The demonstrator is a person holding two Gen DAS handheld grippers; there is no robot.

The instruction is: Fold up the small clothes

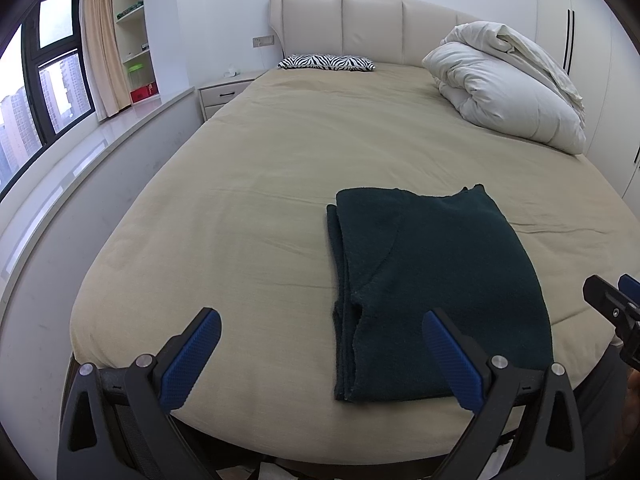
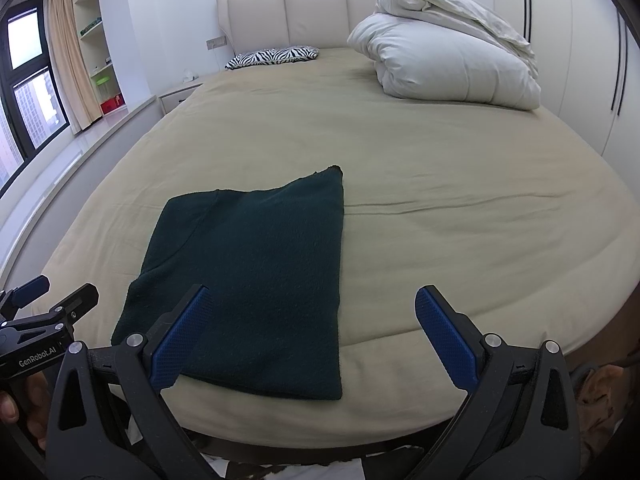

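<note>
A dark green garment (image 1: 432,280), folded into a flat rectangle, lies near the foot edge of the beige bed (image 1: 260,168), between and ahead of the left tongs (image 1: 322,344) and right tongs (image 2: 312,320), both spread wide and empty.

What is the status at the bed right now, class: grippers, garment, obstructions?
Left gripper open, right gripper open, both empty. Dark green garment folded flat on the bed. Duvet far off, nothing in the way.
</note>
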